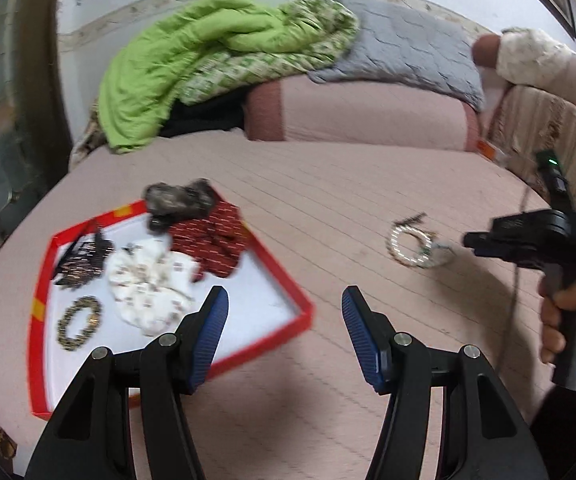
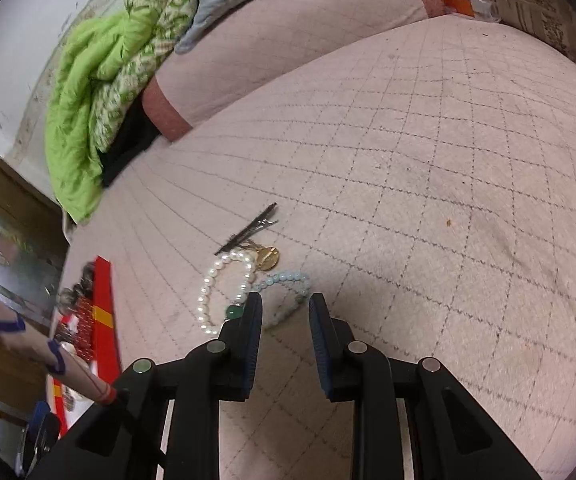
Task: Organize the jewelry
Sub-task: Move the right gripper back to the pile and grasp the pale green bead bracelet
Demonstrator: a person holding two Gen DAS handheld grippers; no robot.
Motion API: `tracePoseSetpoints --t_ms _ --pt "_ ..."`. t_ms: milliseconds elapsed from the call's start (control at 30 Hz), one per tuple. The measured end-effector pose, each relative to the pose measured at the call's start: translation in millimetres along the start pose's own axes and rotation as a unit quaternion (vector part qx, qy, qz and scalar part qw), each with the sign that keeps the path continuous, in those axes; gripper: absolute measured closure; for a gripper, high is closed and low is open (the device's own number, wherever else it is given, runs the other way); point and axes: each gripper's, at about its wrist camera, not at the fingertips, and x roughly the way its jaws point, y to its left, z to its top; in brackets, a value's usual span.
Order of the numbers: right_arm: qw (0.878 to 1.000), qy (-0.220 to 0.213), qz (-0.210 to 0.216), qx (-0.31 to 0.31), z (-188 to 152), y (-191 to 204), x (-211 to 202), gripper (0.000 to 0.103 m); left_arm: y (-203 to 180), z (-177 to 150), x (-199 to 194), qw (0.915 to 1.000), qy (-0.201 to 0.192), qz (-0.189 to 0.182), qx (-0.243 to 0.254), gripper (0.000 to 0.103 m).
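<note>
Quilted pink bedspread point(image 2: 427, 200) with a stitched diamond grid carries loose jewelry at centre of the right wrist view: a round pearl bracelet point(image 2: 224, 288), a pale blue bead bracelet point(image 2: 288, 280) overlapping it, a gold disc point(image 2: 268, 258) and a thin dark hairpin point(image 2: 248, 228) whose long axis runs lower left to upper right. Right gripper point(image 2: 284, 312) hovers over the beads, fingers parted narrowly, empty. Left gripper point(image 1: 284, 312) stands wider, empty. Red-rimmed white tray point(image 1: 280, 280), at left, holds scrunchies point(image 1: 148, 284), a bead bracelet point(image 1: 78, 322) and dark clips point(image 1: 82, 258).
</note>
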Motion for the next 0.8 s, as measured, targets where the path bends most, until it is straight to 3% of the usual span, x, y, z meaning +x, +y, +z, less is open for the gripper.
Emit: tracePoseSetpoints --t_ms 200,300,333,400,433,567,800 --pt "0.999 0.024 -0.029 -0.023 5.3 4.7 22.7 0.077 -31.4 9.9 15.7 0.9987 0.028 -0.041 0.011 0.045" --pt "0.993 0.043 -0.07 -0.08 2.7 19.0 39.0 0.077 -45.1 21.8 27.6 0.9967 0.047 -0.065 0.014 0.045" --pt "0.99 0.043 -0.084 -0.102 2.0 24.3 41.1 0.079 -49.5 25.7 31.9 0.996 0.053 -0.07 0.017 0.045" --pt "0.98 0.044 -0.122 -0.148 -0.2 31.8 43.6 0.097 -58.4 35.7 43.9 0.9948 0.067 -0.072 0.025 0.045" --pt "0.979 0.043 -0.131 -0.152 0.0 29.9 42.3 0.097 -62.8 40.6 52.0 0.994 0.078 -0.072 0.027 0.045" --pt "0.977 0.021 -0.165 -0.13 6.2 10.2 27.6 0.097 -74.5 54.2 90.4 0.9889 0.127 -0.077 0.012 0.045" --pt "0.99 -0.024 -0.137 -0.033 15.9 -41.0 -10.5 0.097 -90.0 61.0 149.8 0.9772 0.188 -0.093 -0.034 0.045"
